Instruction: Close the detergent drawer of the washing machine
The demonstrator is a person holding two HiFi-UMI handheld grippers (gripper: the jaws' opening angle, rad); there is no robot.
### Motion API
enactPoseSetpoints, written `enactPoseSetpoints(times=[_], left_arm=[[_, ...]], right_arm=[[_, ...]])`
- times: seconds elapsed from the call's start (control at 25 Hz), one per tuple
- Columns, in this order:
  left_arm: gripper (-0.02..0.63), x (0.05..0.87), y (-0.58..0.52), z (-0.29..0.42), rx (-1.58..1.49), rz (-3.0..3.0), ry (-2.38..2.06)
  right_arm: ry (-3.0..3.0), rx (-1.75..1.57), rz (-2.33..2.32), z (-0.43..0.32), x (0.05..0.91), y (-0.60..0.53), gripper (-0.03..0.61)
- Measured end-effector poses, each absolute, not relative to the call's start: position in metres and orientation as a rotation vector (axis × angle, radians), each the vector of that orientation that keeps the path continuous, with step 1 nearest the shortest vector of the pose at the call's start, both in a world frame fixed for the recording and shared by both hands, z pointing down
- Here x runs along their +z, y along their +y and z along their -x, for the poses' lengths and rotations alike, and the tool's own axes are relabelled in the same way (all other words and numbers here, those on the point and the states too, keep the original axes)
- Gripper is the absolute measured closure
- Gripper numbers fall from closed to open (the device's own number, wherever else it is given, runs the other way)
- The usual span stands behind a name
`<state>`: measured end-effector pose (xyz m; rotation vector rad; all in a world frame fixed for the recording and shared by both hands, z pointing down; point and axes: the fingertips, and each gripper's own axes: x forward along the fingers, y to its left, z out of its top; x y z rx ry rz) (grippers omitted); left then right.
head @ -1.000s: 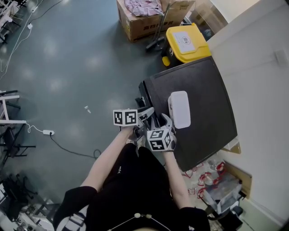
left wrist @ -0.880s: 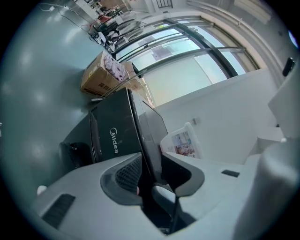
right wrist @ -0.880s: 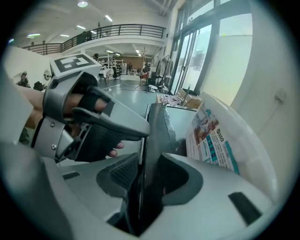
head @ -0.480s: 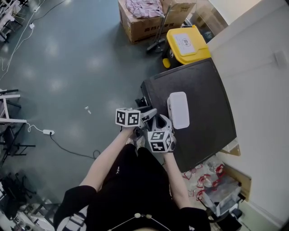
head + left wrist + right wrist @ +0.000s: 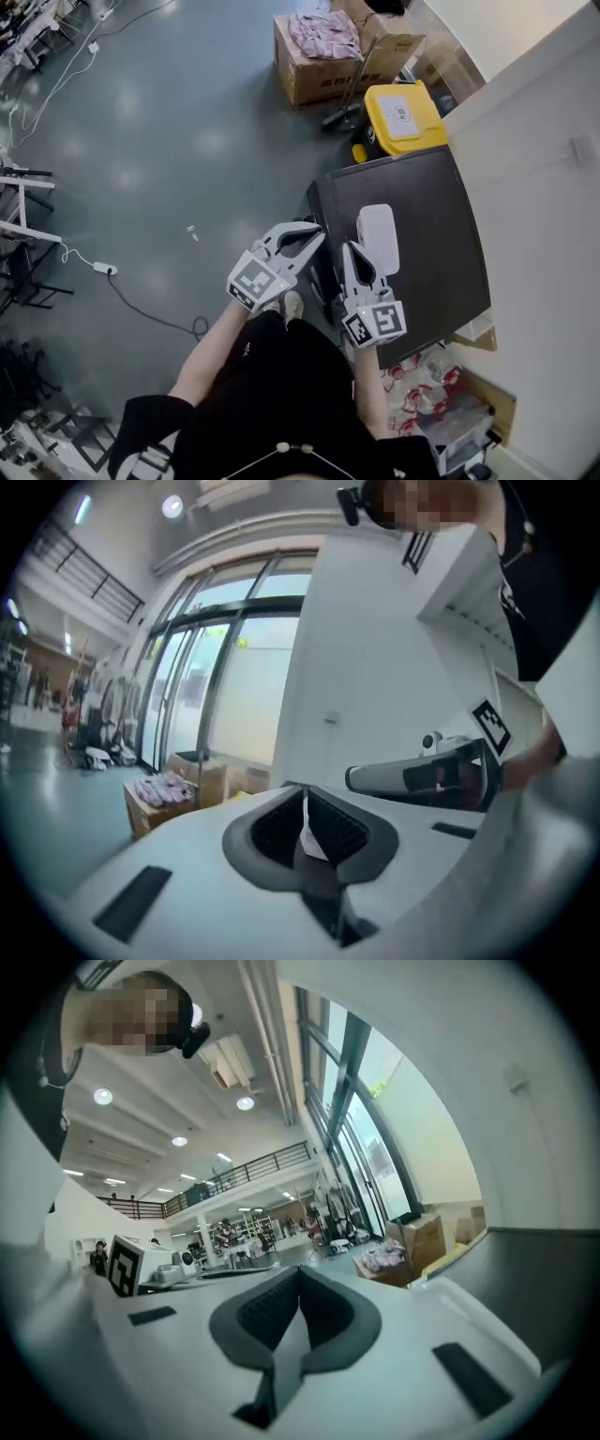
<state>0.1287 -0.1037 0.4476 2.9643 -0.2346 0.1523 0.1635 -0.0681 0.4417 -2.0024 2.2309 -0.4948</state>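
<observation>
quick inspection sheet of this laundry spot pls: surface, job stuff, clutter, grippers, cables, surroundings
surface: dark washing machine top, with a white rounded box on it.
job's things: the detergent drawer does not show from this steep head view; cannot tell if it is shut.
clutter: cardboard box of clothes, yellow bin, packets on the floor beside the machine.
grippers: left gripper and right gripper near the machine's front edge; both sets of jaws have just closed, nothing between them.
cables: white power strip and a dark cable on the floor.
surroundings: grey floor, white wall.
</observation>
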Motion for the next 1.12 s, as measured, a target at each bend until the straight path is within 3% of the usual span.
enactPoseSetpoints(times=[0.24, 1.12], left_arm=[[0.604, 0.388, -0.110, -0.084, -0.033, -2.920, -0.454], [0.604, 0.341, -0.107, -0.019, -0.114, -2.965, -0.730]], right_arm=[[2.341, -0.249, 1.988, -0.140, 0.388, -0.071, 0.577], [2.403, -0.082, 1.969, -0.124, 0.337, -0.060, 0.577]])
